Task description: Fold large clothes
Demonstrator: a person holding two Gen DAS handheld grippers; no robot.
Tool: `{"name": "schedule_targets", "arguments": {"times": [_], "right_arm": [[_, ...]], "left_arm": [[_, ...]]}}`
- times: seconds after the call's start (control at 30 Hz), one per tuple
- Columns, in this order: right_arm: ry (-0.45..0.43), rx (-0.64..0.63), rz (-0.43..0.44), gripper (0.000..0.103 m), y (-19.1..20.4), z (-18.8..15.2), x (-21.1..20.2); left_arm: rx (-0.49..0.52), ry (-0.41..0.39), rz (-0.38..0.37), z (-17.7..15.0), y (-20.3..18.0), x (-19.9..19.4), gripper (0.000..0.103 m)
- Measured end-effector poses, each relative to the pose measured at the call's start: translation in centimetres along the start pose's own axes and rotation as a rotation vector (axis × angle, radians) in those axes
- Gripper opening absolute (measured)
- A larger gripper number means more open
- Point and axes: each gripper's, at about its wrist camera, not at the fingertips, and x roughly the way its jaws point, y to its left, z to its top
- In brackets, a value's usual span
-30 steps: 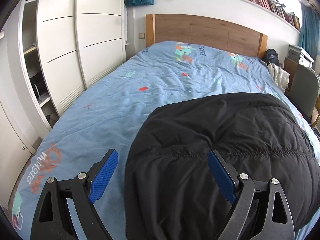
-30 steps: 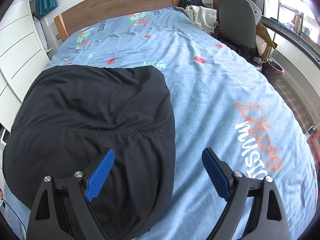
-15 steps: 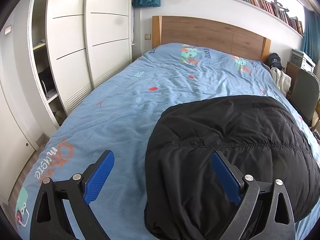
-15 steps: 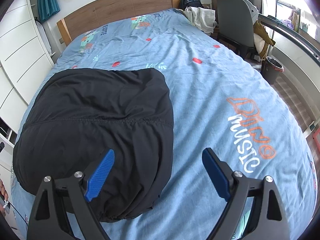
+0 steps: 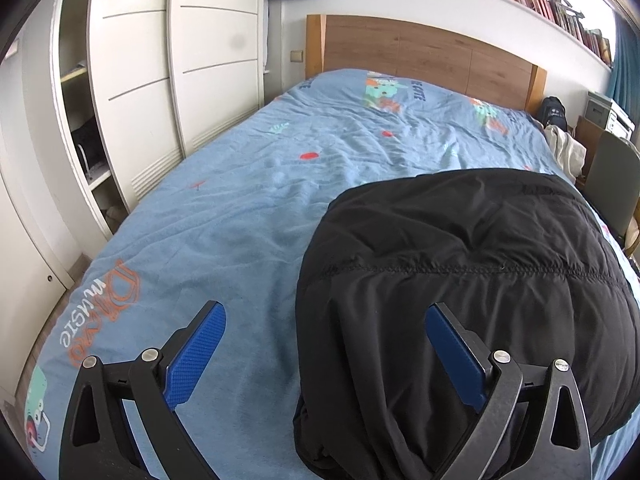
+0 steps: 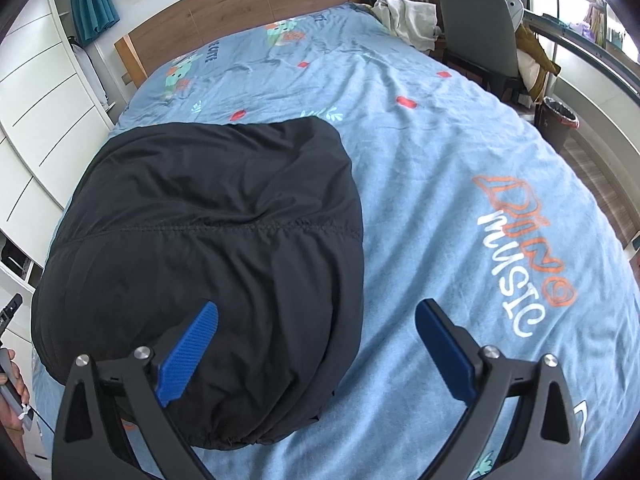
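Here, through my left wrist camera, my left tongs [image 5: 324, 344] stand spread wide and hold nothing, having just been opening; the left edge of the folded black jacket [image 5: 460, 264] lies in the gap between the blue pads, with neither pad pressing on it; the jacket rests on the blue bedspread [image 5: 240, 208] near the foot of the bed, a stitched seam running across it; white wardrobes [image 5: 140, 80] stand along the left, a wooden headboard [image 5: 420, 52] at the far end.

Through my right wrist camera, my right tongs [image 6: 316, 338] are likewise wide apart and empty, having just been opening; the jacket [image 6: 208, 216] lies left of centre, its right edge between the pads, untouched; the bedspread [image 6: 440, 152] shows lettering on the right; a grey chair [image 6: 472, 28] stands beside the bed.
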Motion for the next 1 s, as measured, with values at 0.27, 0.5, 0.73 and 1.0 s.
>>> {"name": "schedule_targets", "arguments": {"times": [0.27, 0.5, 0.73, 1.0], "right_arm": [[0.025, 0.007, 0.024, 0.102, -0.3, -0.4, 2.0], [0.045, 0.149, 0.144, 0.103, -2.4, -0.2, 3.4], [0.133, 0.314, 0.337, 0.103, -5.1, -0.5, 6.6], [0.246, 0.403, 0.577, 0.103, -4.7, -2.7, 12.3]], "left_arm": [[-0.034, 0.055, -0.046, -0.4, 0.5, 1.7, 0.099], [-0.196, 0.165, -0.227, -0.7, 3.5, 4.3, 0.099], [-0.346, 0.347, -0.479, -2.2, 6.5, 9.2, 0.099], [-0.48, 0.506, -0.73, -5.2, 5.7, 13.8, 0.102]]}}
